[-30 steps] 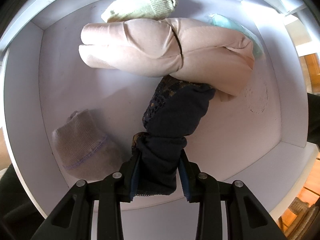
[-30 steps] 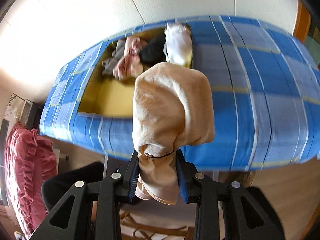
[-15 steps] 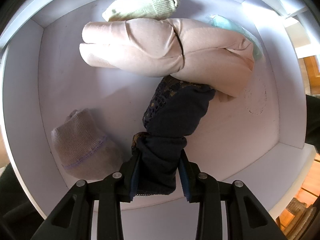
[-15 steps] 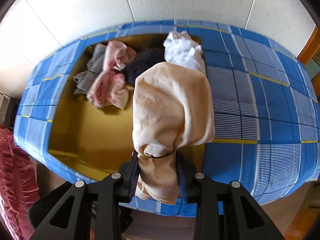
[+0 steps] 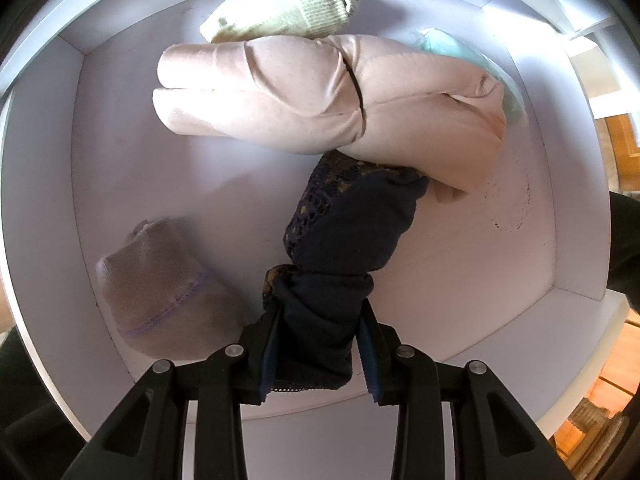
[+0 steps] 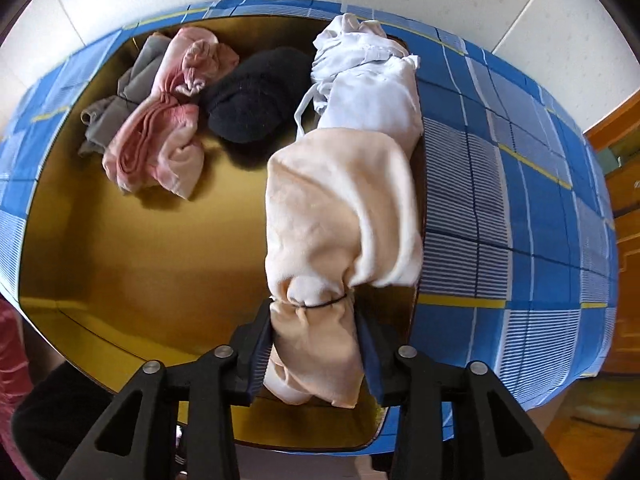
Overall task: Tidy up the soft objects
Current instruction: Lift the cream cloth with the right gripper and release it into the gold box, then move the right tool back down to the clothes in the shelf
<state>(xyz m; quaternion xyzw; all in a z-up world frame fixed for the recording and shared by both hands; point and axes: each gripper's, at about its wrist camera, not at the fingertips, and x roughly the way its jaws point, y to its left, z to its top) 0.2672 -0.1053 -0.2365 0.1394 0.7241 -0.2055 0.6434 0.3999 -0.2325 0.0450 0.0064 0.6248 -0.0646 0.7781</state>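
My left gripper (image 5: 318, 354) is shut on a dark navy lace garment (image 5: 352, 224), held inside a white box (image 5: 44, 184); its far end touches a large pink rolled bundle (image 5: 312, 92). My right gripper (image 6: 316, 354) is shut on a peach rolled garment (image 6: 340, 208), held over the right side of a yellow-lined box (image 6: 132, 256) with blue plaid outside. In that box lie a white garment (image 6: 368, 80), a black bundle (image 6: 256, 96), a pink bundle (image 6: 164, 144) and a grey piece (image 6: 124, 96).
The white box also holds a beige knit sock roll (image 5: 156, 284) at front left, a pale yellow-green knit roll (image 5: 280, 8) at the back and a light teal item (image 5: 472, 60) behind the pink bundle. The blue plaid surface (image 6: 520, 208) extends right. Wooden furniture (image 6: 624, 184) stands far right.
My right gripper has carried the peach garment from in front of the blue plaid box to over its yellow inside. My left gripper with the navy garment has barely moved.
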